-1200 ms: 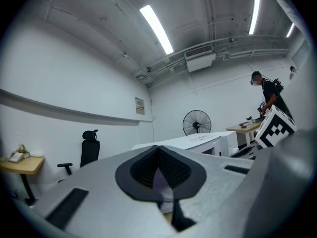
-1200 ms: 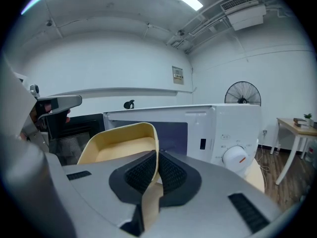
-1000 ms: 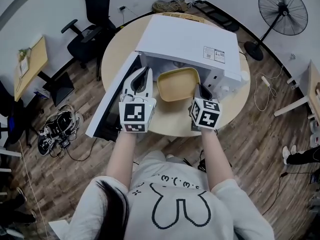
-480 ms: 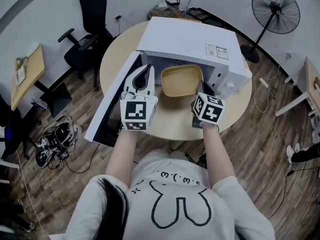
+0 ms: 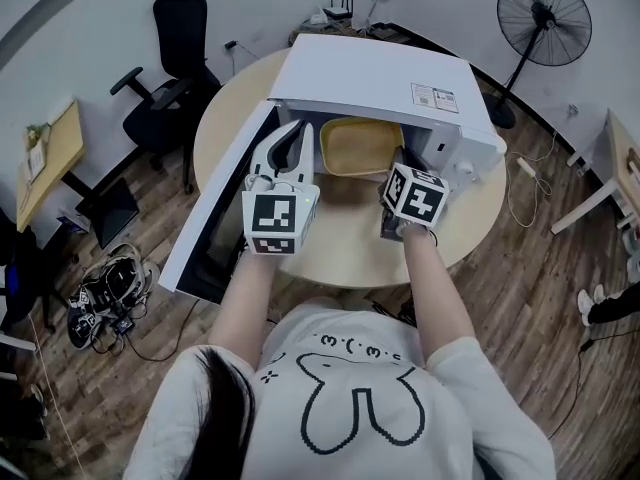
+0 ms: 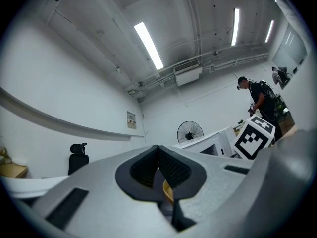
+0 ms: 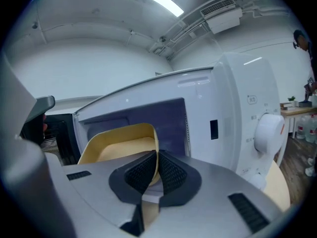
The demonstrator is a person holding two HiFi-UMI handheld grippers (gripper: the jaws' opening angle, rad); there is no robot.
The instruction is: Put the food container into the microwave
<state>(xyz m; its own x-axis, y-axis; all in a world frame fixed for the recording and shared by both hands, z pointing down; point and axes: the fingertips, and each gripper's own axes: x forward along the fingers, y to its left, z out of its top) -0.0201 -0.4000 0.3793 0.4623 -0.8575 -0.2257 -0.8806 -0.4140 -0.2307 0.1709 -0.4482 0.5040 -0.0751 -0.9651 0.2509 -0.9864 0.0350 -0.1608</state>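
Observation:
A white microwave (image 5: 380, 73) stands on the round table (image 5: 340, 243), its door (image 5: 215, 208) swung open to the left. The shallow yellow food container (image 5: 358, 143) is tilted in the door opening, its far half under the microwave's top. My right gripper (image 5: 403, 160) is shut on the container's right rim, and in the right gripper view the rim (image 7: 154, 143) runs between the pads (image 7: 171, 170). My left gripper (image 5: 297, 136) hovers just left of the container with its jaws shut and nothing held; the yellow rim (image 6: 167, 190) peeks from behind them.
The microwave's control panel and dial (image 7: 267, 133) are right of the cavity (image 7: 148, 118). A standing fan (image 5: 545, 18) is at the far right, an office chair (image 5: 175, 68) at the far left. Cables lie on the wooden floor (image 5: 100, 308).
Both grippers have moved forward toward the microwave. The container went with the right gripper from in front of the opening to partly inside it.

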